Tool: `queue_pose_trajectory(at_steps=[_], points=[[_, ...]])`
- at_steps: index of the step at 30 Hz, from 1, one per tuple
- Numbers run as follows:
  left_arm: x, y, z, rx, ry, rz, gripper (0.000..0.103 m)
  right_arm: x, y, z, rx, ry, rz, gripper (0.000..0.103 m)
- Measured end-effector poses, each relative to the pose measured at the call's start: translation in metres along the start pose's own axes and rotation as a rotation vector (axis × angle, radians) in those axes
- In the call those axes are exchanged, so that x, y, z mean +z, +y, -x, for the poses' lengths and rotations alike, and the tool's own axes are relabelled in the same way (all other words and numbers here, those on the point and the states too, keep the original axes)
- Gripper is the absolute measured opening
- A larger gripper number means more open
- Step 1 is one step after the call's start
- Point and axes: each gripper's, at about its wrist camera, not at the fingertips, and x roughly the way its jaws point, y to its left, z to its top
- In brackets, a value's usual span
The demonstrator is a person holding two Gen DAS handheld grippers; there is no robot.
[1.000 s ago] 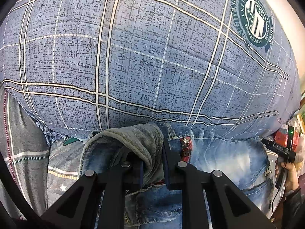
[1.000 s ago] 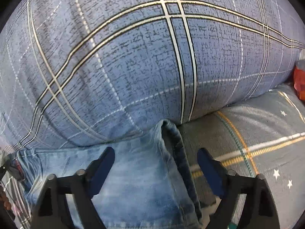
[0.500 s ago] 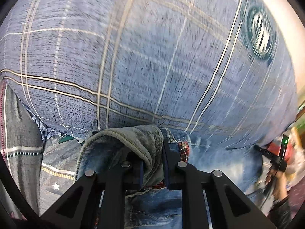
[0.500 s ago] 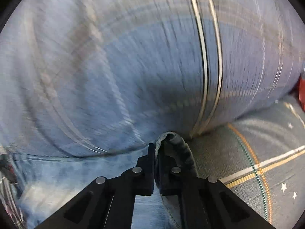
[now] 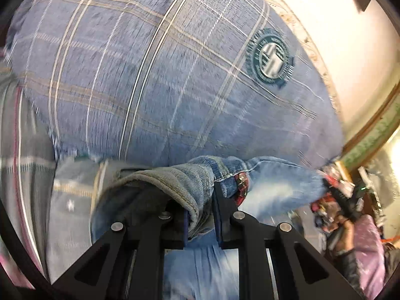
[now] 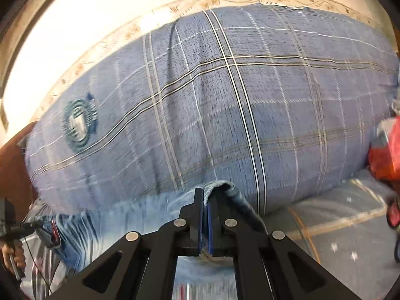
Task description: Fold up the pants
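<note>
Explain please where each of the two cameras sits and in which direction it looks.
Left wrist: sits on the left gripper, looks forward and down at the jeans it pinches; the other hand shows at right.
Right wrist: sits on the right gripper, shut on a jeans edge; a hand shows at left.
Both share the jeans and the blue plaid pillow behind.

- Bed (image 6: 337, 225): grey sheet, striped, with small stars.
- Large blue plaid pillow (image 6: 225, 105) rests on the bed, against the wall.
- Blue jeans (image 5: 275, 185) lie just before the pillow.
</note>
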Motion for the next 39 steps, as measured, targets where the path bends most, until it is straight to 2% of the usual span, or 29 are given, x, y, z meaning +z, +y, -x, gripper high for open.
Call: queue_pose_trajectory(at_steps=[1, 4, 7, 9, 13, 15, 17, 19, 20, 21, 22, 25, 27, 29, 32, 34, 36, 38, 39], points=[[-0.012, 0.001, 0.008, -0.014, 0.009, 0.005, 0.017, -0.01, 0.001, 0.02, 0.005, 0.011, -0.002, 0.003], [-0.045, 0.007, 0.025, -0.032, 0.034, 0.009, 0.017, -0.058, -0.016, 0.046, 0.005, 0.062, -0.033, 0.003], [-0.076, 0.012, 0.04, -0.019, 0.06, -0.004, 0.017, -0.106, -0.032, 0.083, -0.004, 0.102, -0.096, 0.003], [-0.101, 0.016, 0.046, -0.01, 0.081, -0.004, 0.018, -0.122, -0.04, 0.11, -0.015, 0.124, -0.135, 0.003], [-0.13, 0.028, 0.047, 0.035, 0.128, -0.014, 0.022, -0.157, -0.055, 0.131, -0.059, 0.197, -0.146, 0.003], [-0.142, 0.038, 0.044, 0.055, 0.17, -0.005, 0.026, -0.17, -0.059, 0.131, -0.074, 0.276, -0.147, 0.004], [-0.151, 0.044, 0.044, 0.097, 0.212, -0.016, 0.036, -0.182, -0.061, 0.126, -0.142, 0.367, -0.126, 0.011], [-0.16, 0.046, 0.05, 0.141, 0.237, -0.049, 0.037, -0.187, -0.059, 0.132, -0.181, 0.378, -0.094, 0.025], [-0.163, 0.046, 0.056, 0.149, 0.234, -0.065, 0.037, -0.186, -0.057, 0.136, -0.194, 0.373, -0.087, 0.036], [-0.163, 0.044, 0.064, 0.182, 0.224, -0.09, 0.037, -0.184, -0.056, 0.142, -0.228, 0.373, -0.077, 0.076], [-0.163, 0.041, 0.074, 0.229, 0.202, -0.125, 0.037, -0.181, -0.053, 0.148, -0.269, 0.367, -0.064, 0.101], [-0.159, 0.026, 0.098, 0.291, 0.137, -0.215, 0.037, -0.174, -0.042, 0.168, -0.307, 0.352, -0.026, 0.101], [-0.157, 0.008, 0.108, 0.29, 0.101, -0.288, 0.037, -0.169, -0.034, 0.176, -0.279, 0.333, -0.035, 0.101], [-0.156, -0.016, 0.104, 0.271, 0.094, -0.375, 0.037, -0.162, -0.026, 0.177, -0.192, 0.319, -0.119, 0.101], [-0.162, -0.047, 0.077, 0.259, 0.131, -0.486, 0.037, -0.16, -0.034, 0.163, -0.046, 0.314, -0.341, 0.099], [-0.169, -0.063, 0.056, 0.253, 0.165, -0.565, 0.037, -0.163, -0.046, 0.144, 0.012, 0.315, -0.493, 0.084], [-0.177, -0.073, 0.033, 0.249, 0.208, -0.618, 0.037, -0.167, -0.058, 0.125, 0.027, 0.331, -0.614, 0.074], [-0.182, -0.075, 0.009, 0.263, 0.266, -0.646, 0.037, -0.174, -0.069, 0.108, 0.029, 0.359, -0.709, 0.071], [-0.183, -0.073, 0.003, 0.269, 0.282, -0.649, 0.037, -0.176, -0.072, 0.1, 0.021, 0.373, -0.742, 0.065]])
